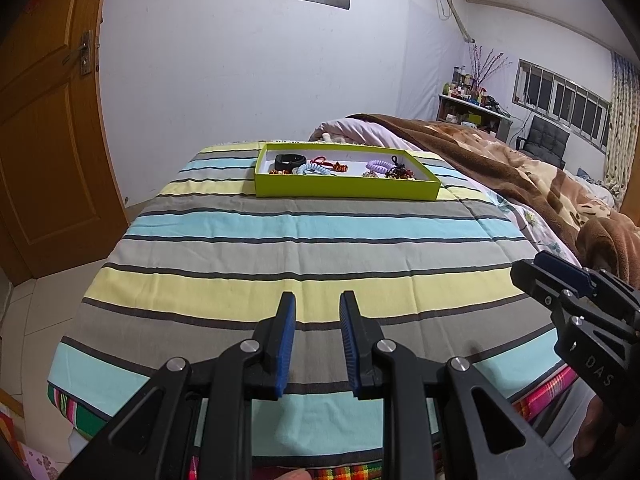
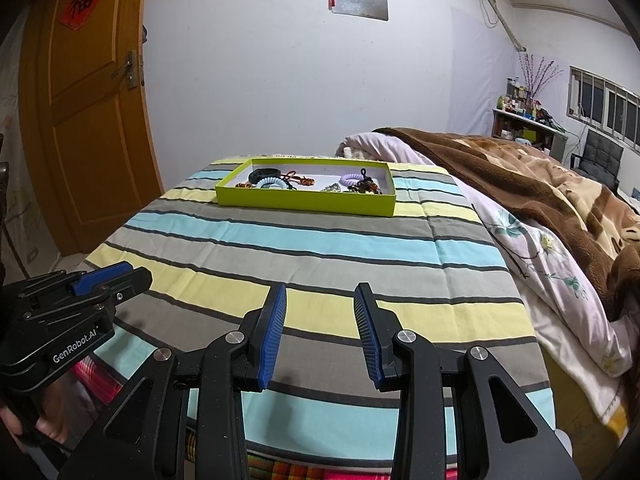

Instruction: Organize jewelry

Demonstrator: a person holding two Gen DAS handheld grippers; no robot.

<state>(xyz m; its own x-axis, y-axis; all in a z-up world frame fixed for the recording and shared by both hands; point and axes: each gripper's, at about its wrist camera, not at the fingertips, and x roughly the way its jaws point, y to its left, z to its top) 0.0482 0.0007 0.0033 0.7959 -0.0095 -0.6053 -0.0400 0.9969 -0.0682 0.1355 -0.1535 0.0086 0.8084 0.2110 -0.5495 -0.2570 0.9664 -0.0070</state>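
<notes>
Both my grippers hang low over the near end of the bed, nothing in either: left gripper (image 1: 318,320) jaws parted w/ a modest gap, right gripper (image 2: 320,312) parted a bit wider. All the jewelry I can see sits in the green box (image 1: 348,191) at the far end of the striped sheet (image 1: 304,240), well apart from both grippers. Inside: black band (image 1: 290,160) far left, light blue coil tie (image 1: 313,169) just beside it, red cord piece (image 1: 325,160) behind that, purple coil tie (image 1: 380,165) right of centre, dark beaded bit (image 1: 400,171) next to it, small bits near the front wall too tiny to ID. None loose on the sheet as far as I can tell, so this fits either all gathered or about to be sorted out; can't say which. Risks, my judgement: pieces crowd each other, the blue coil touches or overlaps the band and cords, so a pinch on one prob drags a neighbour or snags a cord. Box looks light, on soft bedding, so a push on its wall could slide or tip it. Coil ties are springy, may pop out of the pads. Long reach means low approach angle, front wall blocks the fingers. The brown blanket (image 1: 500,160) close on the right could swallow anything dropped.
</notes>
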